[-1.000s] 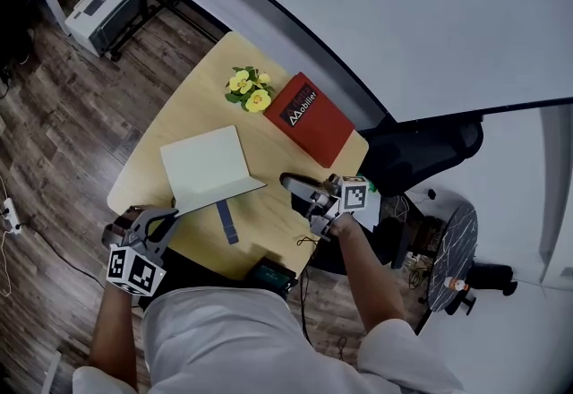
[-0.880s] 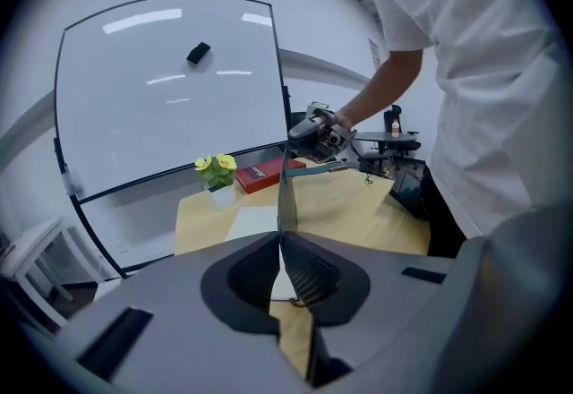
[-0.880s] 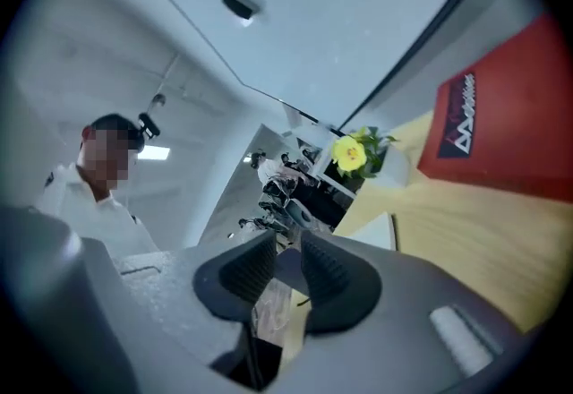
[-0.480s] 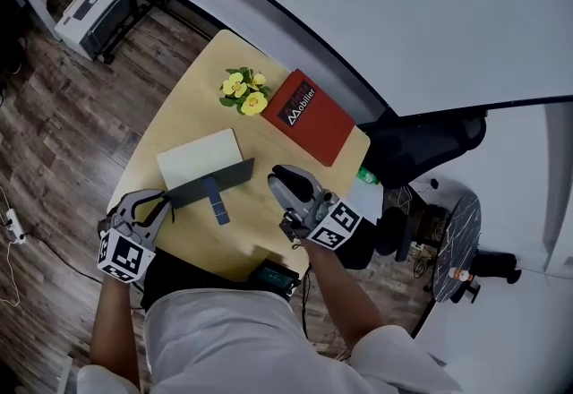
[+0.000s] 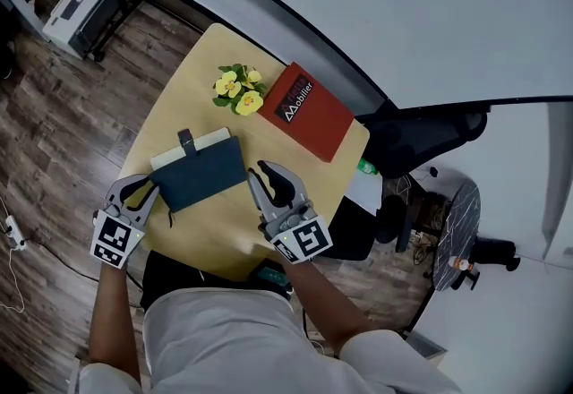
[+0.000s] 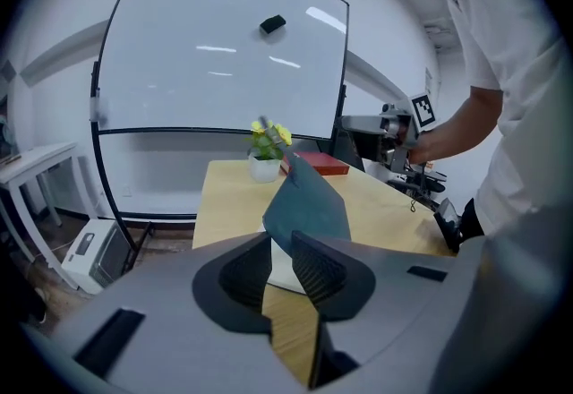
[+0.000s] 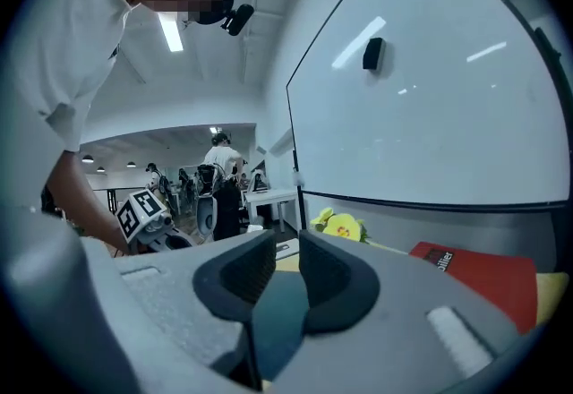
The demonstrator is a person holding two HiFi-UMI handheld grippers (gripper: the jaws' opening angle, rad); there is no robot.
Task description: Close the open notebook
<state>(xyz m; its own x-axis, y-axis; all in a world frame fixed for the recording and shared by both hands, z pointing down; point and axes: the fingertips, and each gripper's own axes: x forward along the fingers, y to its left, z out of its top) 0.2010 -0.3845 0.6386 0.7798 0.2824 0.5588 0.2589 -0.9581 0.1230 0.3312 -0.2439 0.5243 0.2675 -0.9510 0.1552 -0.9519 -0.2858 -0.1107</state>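
Note:
The notebook [image 5: 199, 173] lies on the round wooden table [image 5: 179, 106]. Its dark blue cover has come over the white pages, and its strap [image 5: 185, 141] sticks out at the far edge. In the left gripper view the cover [image 6: 309, 200] still stands tilted above the pages. My left gripper [image 5: 149, 191] is at the notebook's left corner with its jaws opening; nothing is pressed between them [image 6: 280, 244]. My right gripper [image 5: 260, 172] is at the cover's right edge, jaws a narrow gap apart. The dark cover shows through that gap [image 7: 286, 262].
A pot of yellow flowers [image 5: 235, 89] and a red book [image 5: 309, 110] sit at the table's far side. A whiteboard [image 5: 376, 7] curves behind the table and a black office chair [image 5: 430, 137] stands to the right. A small dark device [image 5: 269, 274] lies at the near edge.
The cover swung up from the table and over onto the white pages, the strap flipping to the far side. The left gripper let go of it. The right gripper rolled and moved left to the notebook.

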